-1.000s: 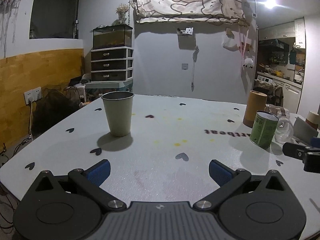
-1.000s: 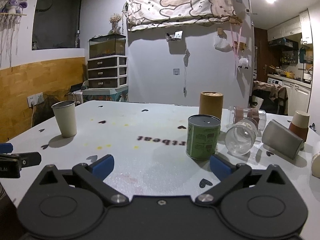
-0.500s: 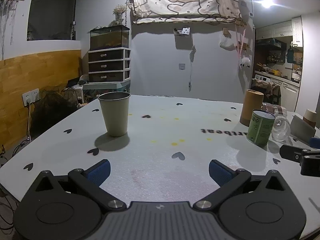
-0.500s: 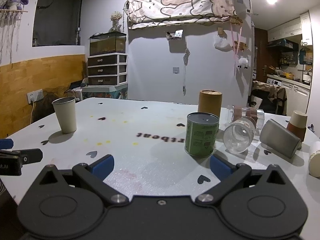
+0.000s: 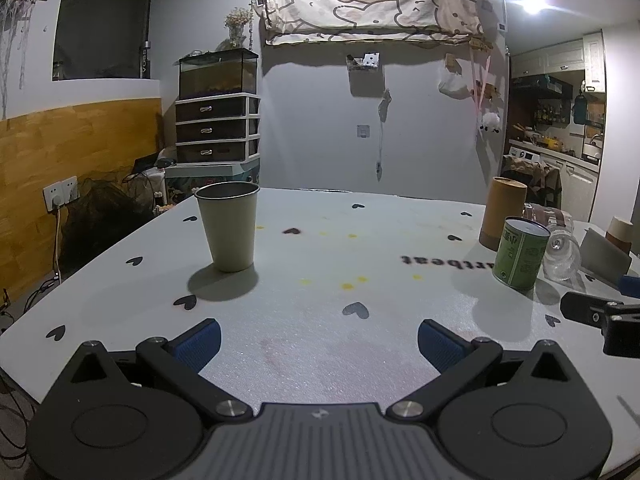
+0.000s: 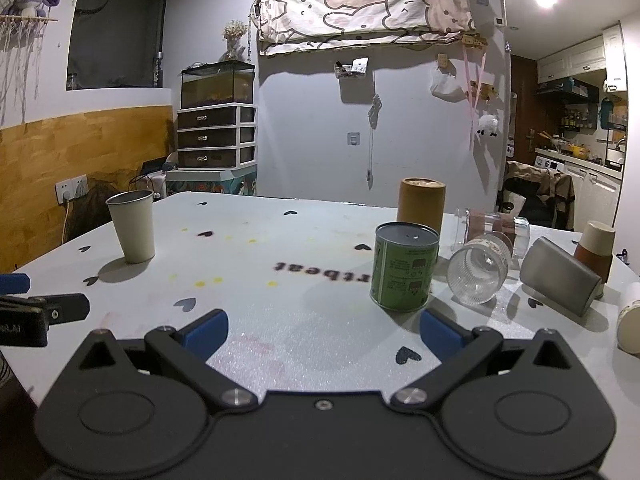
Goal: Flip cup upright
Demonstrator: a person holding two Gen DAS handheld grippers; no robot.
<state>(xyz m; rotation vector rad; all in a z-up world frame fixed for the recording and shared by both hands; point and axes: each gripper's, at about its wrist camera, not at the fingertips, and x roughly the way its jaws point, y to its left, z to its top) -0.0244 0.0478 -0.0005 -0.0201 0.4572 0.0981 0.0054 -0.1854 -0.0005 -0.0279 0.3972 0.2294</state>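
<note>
A beige cup with a metal rim [image 5: 229, 226] stands upright on the white table [image 5: 320, 280], at the left in both views [image 6: 133, 225]. My left gripper [image 5: 318, 340] is open and empty, well short of the cup. My right gripper [image 6: 323, 330] is open and empty, just short of a green tin [image 6: 405, 266]. A clear glass [image 6: 478, 272] and a grey metal cup [image 6: 560, 276] lie on their sides at the right.
A tall brown canister [image 6: 421, 206] stands behind the green tin. A brown-and-cream paper cup [image 6: 595, 250] and another pale cup [image 6: 630, 318] are at the far right edge. The right gripper's finger shows in the left wrist view [image 5: 600, 312]. The table's left edge drops to the floor.
Both grippers have drawn back slightly from the table's objects. The upright cup has not moved. Both stay open.
</note>
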